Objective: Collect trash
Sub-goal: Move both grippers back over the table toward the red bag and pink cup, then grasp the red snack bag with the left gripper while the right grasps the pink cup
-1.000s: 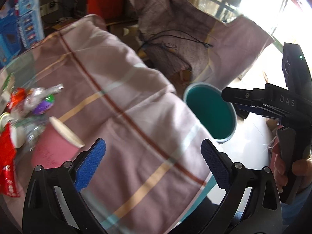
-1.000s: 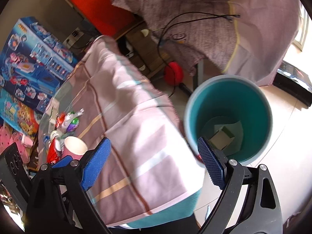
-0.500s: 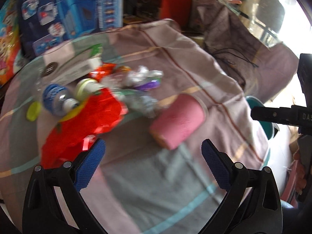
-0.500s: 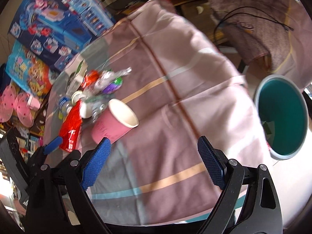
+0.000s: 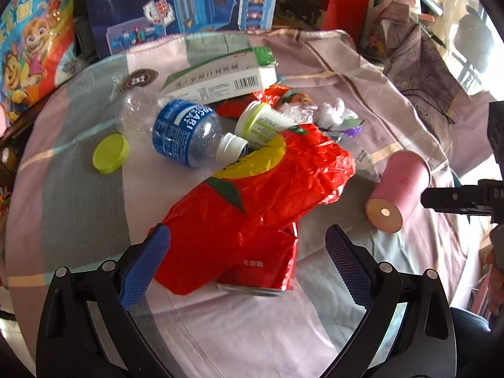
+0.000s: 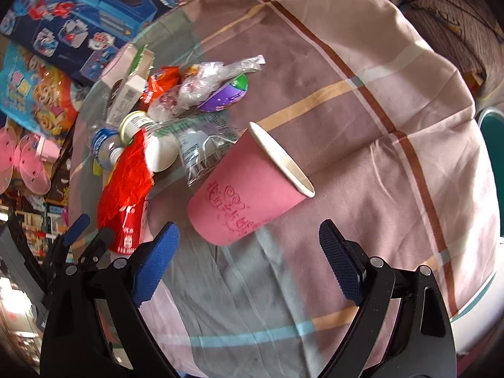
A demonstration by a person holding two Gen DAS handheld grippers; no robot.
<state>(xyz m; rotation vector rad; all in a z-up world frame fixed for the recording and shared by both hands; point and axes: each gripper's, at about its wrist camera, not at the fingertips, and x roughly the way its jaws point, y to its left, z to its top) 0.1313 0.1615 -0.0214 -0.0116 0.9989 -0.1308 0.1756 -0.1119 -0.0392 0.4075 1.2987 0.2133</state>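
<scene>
A heap of trash lies on the cloth-covered round table (image 5: 78,189). In the left wrist view a crumpled red bag (image 5: 252,208) sits right before my open left gripper (image 5: 247,261), its lower end between the blue pads without touching them. Behind it lie a clear bottle with a blue label (image 5: 186,132), a small white-green bottle (image 5: 261,123), a white-green carton (image 5: 220,75) and a yellow-green cap (image 5: 110,153). A pink paper cup (image 6: 245,195) lies on its side just ahead of my open right gripper (image 6: 249,267). The cup (image 5: 398,193) shows at right in the left view.
Clear plastic wrappers (image 6: 201,148) and a purple half-shell (image 6: 226,96) lie beyond the cup. Toy boxes (image 5: 189,3) stand behind the table. The teal bin's rim (image 6: 489,123) peeks past the table's right edge. A grey draped cloth (image 5: 425,63) hangs at the far right.
Both views swung from the teal bin and bare cloth toward the trash heap. The red bag now sits close before the left gripper, the pink cup before the right. Both grippers stayed open.
</scene>
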